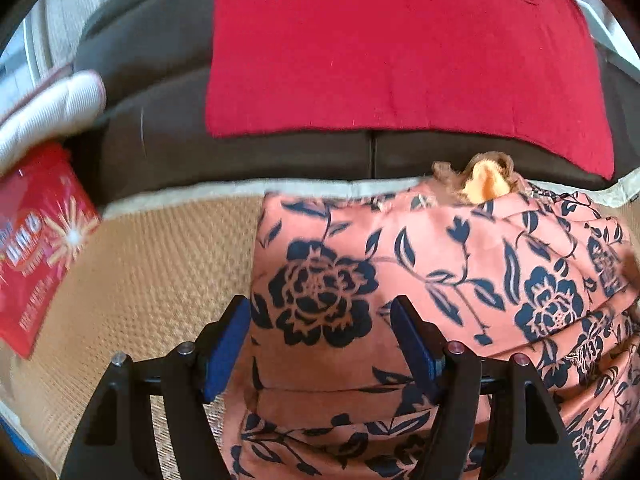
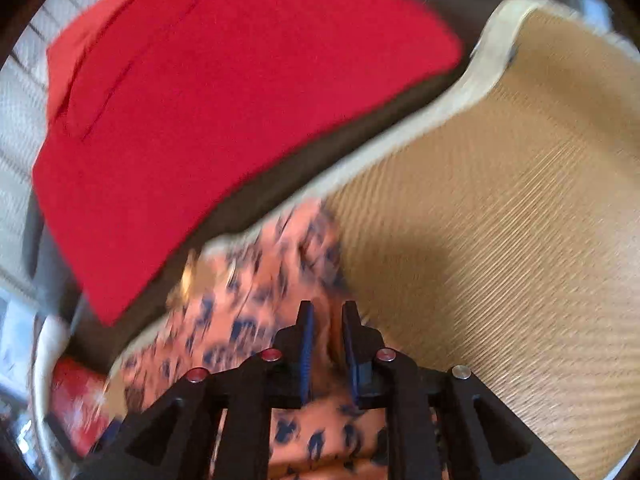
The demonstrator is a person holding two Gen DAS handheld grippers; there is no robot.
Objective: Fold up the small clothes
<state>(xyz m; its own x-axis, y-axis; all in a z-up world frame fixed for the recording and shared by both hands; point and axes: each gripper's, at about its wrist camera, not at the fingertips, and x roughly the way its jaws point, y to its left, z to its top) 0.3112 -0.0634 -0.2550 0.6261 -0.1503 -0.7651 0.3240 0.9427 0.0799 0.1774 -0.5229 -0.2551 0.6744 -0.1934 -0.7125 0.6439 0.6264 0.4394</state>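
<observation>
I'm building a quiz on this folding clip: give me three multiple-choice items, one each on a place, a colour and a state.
1. Where does the red cloth lie?
A. on the dark couch
B. on the woven mat
C. under the garment

2. What colour is the floral garment?
A. green with white
B. salmon with navy
C. plain grey

3. How do the left gripper jaws stand?
A. pinched shut
B. out of view
C. wide apart

Answers: 1 A, dark cushions show around it; 2 B, navy roses on salmon; 3 C, cloth shows between its separated pads.
</observation>
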